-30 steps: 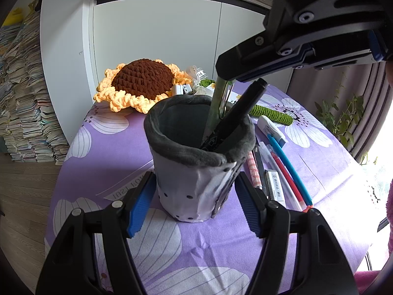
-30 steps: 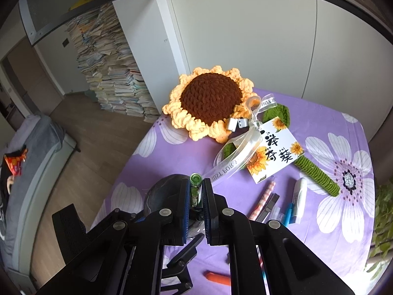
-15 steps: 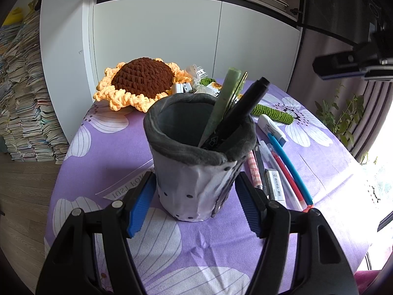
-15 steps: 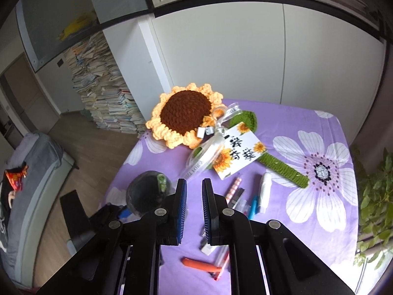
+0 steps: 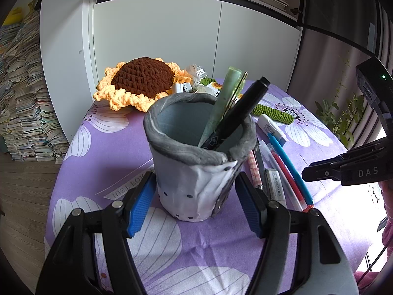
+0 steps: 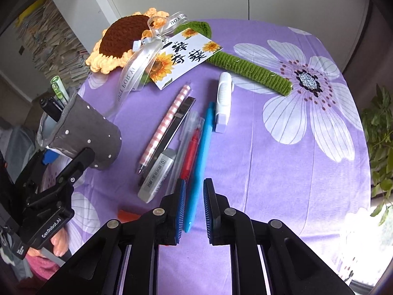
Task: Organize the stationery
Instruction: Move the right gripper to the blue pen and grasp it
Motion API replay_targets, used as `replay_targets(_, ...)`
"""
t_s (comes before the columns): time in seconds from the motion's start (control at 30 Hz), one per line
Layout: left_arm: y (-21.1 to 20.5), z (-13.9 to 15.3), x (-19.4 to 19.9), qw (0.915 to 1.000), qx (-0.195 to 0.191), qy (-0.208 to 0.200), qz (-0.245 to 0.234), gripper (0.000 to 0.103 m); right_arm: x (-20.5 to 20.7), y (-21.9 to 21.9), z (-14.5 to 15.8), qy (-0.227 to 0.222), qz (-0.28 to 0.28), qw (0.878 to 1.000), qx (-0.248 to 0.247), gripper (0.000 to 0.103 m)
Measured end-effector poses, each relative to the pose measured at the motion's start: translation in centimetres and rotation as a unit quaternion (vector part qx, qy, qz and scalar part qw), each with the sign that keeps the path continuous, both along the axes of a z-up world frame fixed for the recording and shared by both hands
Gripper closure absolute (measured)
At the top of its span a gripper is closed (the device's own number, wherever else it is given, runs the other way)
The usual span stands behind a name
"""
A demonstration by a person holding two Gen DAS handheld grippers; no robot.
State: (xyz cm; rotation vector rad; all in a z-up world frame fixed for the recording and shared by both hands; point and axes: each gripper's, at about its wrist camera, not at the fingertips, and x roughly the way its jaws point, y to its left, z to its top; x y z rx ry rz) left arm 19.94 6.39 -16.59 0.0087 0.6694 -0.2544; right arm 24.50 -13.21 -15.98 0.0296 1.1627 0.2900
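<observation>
Stationery is split two ways: some sits in the pen holder and the rest is loose on the purple flower-print cloth (image 6: 270, 147) covering the table. At the far left of the cloth I see a crochet sunflower (image 6: 118, 36); its green stem runs off to the right and a printed card (image 6: 181, 59) is tied on with ribbon. The pen holder (image 5: 194, 184) stands upright at the near left, grey with white dots and a rolled rim. My left gripper (image 5: 195, 177) straddles it low down, with the blue pads pressed against both sides. A black marker (image 5: 235, 115) and a pale green pen (image 5: 221, 103) lean on the holder's right rim. My right gripper (image 6: 194, 182) is tilted down over the loose row to the right of the holder. Its jaws have just been opening and are now a narrow gap apart. The blue pen (image 6: 201, 152) shows in that gap, lying flat on the cloth, and the pads aren't on it. Left of it, side by side, are a red pen (image 6: 190, 152), a clear pen (image 6: 183, 142), a black pen (image 6: 176, 125) and a pink striped pen (image 6: 167, 123). A white correction tape (image 6: 223, 100) lies just beyond the blue pen. An eraser (image 6: 157, 177) lies at the near end of the row. An orange item (image 6: 127, 215) is partly hidden behind my right gripper, and I can't tell what it is.
</observation>
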Motion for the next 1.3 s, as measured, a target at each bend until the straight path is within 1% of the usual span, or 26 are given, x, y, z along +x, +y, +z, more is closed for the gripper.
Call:
replay_targets(0.47, -0.1, 0.0, -0.2, 1.0, 0.0, 0.001, 0.0, 0.036, 0.5, 0.1, -1.9, 0.025, -0.009, 1.0, -0.01, 0.086)
replay_targets(0.53, -0.1, 0.0, -0.2, 1.0, 0.0, 0.001, 0.0, 0.036, 0.5, 0.1, -2.1, 0.023, -0.011, 1.0, -0.013, 0.086)
replay_targets(0.63, -0.1, 0.0, -0.2, 1.0, 0.0, 0.001, 0.0, 0.036, 0.2, 0.4, -2.1, 0.006, -0.011, 1.0, -0.027, 0.086)
replay_targets(0.7, -0.1, 0.0, -0.2, 1.0, 0.0, 0.001, 0.0, 0.036, 0.1, 0.5, -2.1, 0.001, -0.011, 0.999, -0.032, 0.091)
replay_targets(0.77, -0.1, 0.0, -0.2, 1.0, 0.0, 0.001, 0.0, 0.036, 0.0, 0.3, -2.0, 0.0, -0.016, 0.999, -0.032, 0.092)
replay_targets(0.9, -0.2, -0.2, -0.3, 1.0, 0.001, 0.006, 0.0, 0.037, -0.7, -1.1, -1.2, 0.0, -0.014, 0.999, -0.033, 0.092)
replay_targets(1.07, -0.1, -0.2, -0.3, 1.0, 0.001, 0.007, 0.0, 0.037, -3.2, -3.2, -0.2, -0.005, 0.006, 0.998, -0.065, 0.092)
replay_targets(1.13, 0.0, -0.2, -0.2, 1.0, 0.001, 0.007, 0.0, 0.037, -4.1, -4.1, -0.2, 0.002, 0.008, 0.997, -0.074, 0.092)
replay_targets(1.3, 0.0, -0.2, -0.2, 1.0, 0.0, 0.007, 0.0, 0.037, -5.4, -5.9, -0.9, 0.022, 0.01, 0.997, -0.072, 0.092)
